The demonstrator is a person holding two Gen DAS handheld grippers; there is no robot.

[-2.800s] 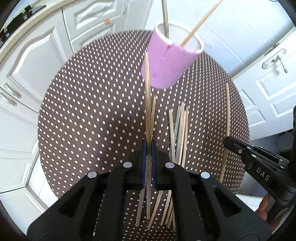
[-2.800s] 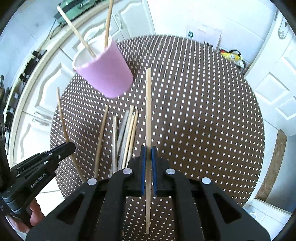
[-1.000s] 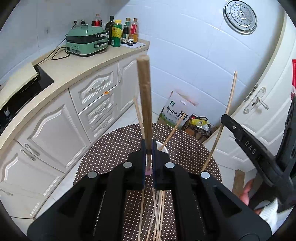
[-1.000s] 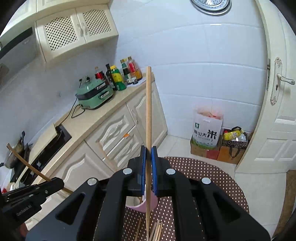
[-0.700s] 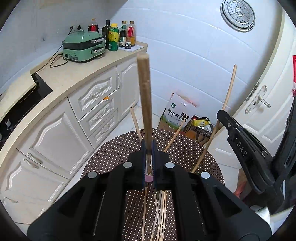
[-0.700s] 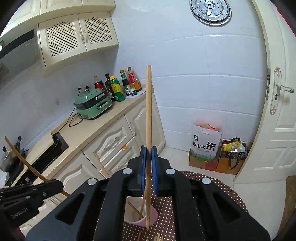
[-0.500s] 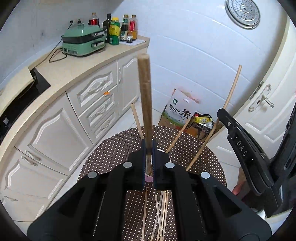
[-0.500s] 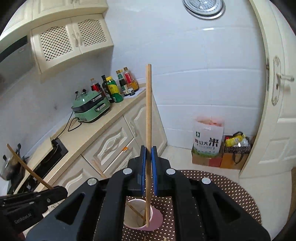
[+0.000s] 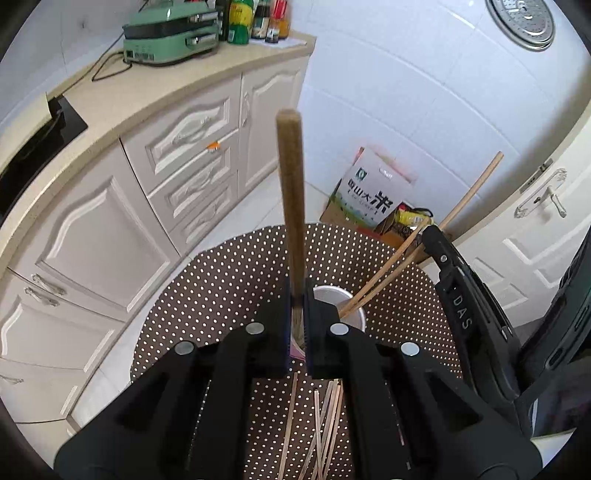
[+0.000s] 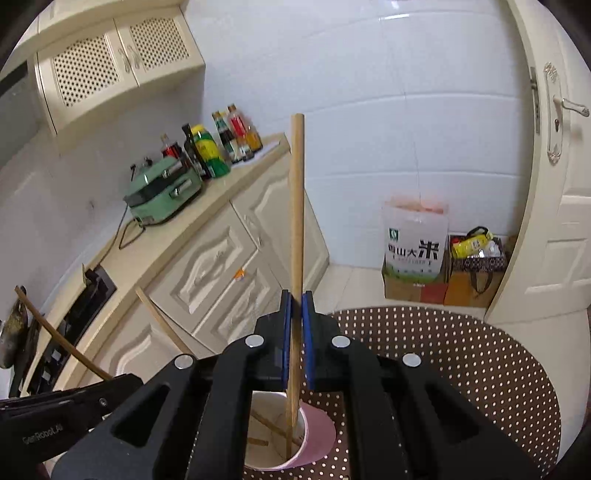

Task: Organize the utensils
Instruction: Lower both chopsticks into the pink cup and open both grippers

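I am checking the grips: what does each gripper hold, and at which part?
Each holds one chopstick near its lower end: left gripper on the dark chopstick, right gripper on the light chopstick.

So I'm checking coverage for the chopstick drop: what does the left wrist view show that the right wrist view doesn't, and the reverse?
Only the left wrist view shows the loose chopsticks lying on the dotted table and the steamer lid on the wall.

Only the right wrist view shows the lattice cabinets and the right gripper's chopstick with its lower end down inside the pink cup.

Both show the cup, table, green cooker and rice bag.
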